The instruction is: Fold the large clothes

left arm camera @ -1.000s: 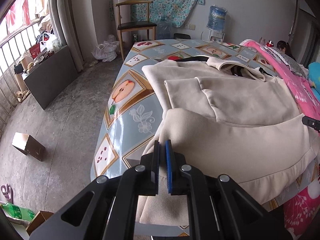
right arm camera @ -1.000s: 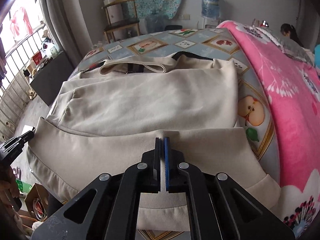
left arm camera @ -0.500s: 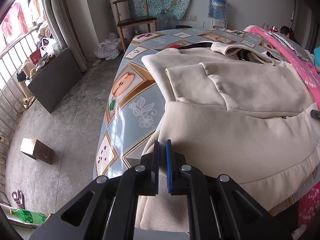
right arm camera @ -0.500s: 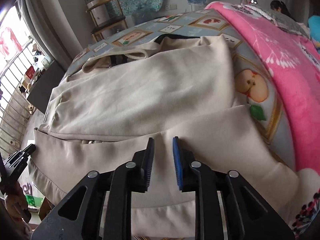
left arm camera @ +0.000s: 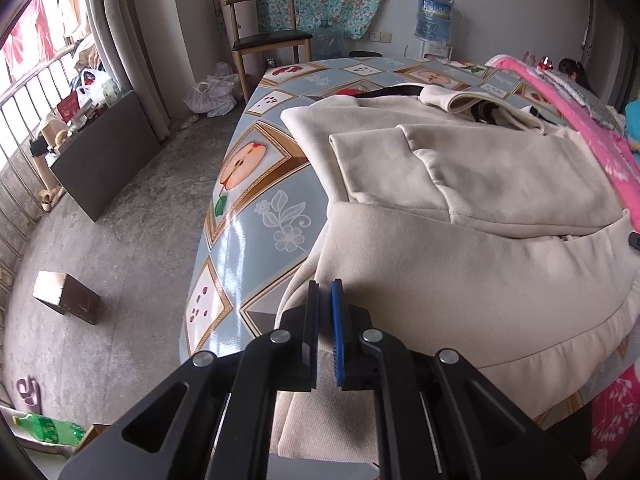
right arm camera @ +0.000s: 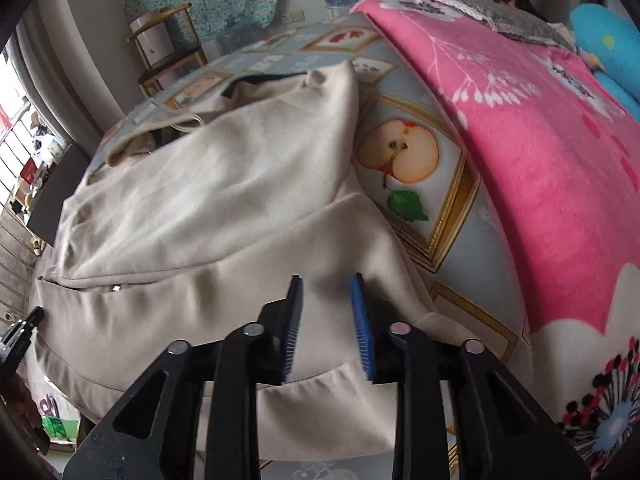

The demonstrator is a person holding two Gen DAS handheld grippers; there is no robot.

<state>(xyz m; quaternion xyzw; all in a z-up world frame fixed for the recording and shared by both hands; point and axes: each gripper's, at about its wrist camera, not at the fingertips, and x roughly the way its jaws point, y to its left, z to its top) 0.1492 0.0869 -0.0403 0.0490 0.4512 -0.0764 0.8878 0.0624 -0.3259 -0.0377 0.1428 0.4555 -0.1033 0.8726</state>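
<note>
A large beige jacket (left arm camera: pixel 460 280) lies on the table with its lower part folded up over the body; it also fills the right wrist view (right arm camera: pixel 208 200). My left gripper (left arm camera: pixel 324 292) sits at the jacket's left front corner, shut on a pinch of the fabric edge. It shows as a black tip at the left edge of the right wrist view (right arm camera: pixel 20 328). My right gripper (right arm camera: pixel 326 292) hovers over the right end of the folded-up hem. Its jaws are opening, the cloth lies below them and nothing is pressed between the pads.
The table wears a blue fruit-patterned cloth (left arm camera: pixel 256 184). A pink blanket (right arm camera: pixel 540 160) covers its right side. A wooden chair (left arm camera: pixel 268 36) and a water dispenser (left arm camera: pixel 434 20) stand at the back. A small box (left arm camera: pixel 66 300) and a green bottle (left arm camera: pixel 48 428) lie on the floor.
My right gripper went from shut on the hem to open, letting the cloth go, and it slid right while rolling. The left gripper stayed shut in place.
</note>
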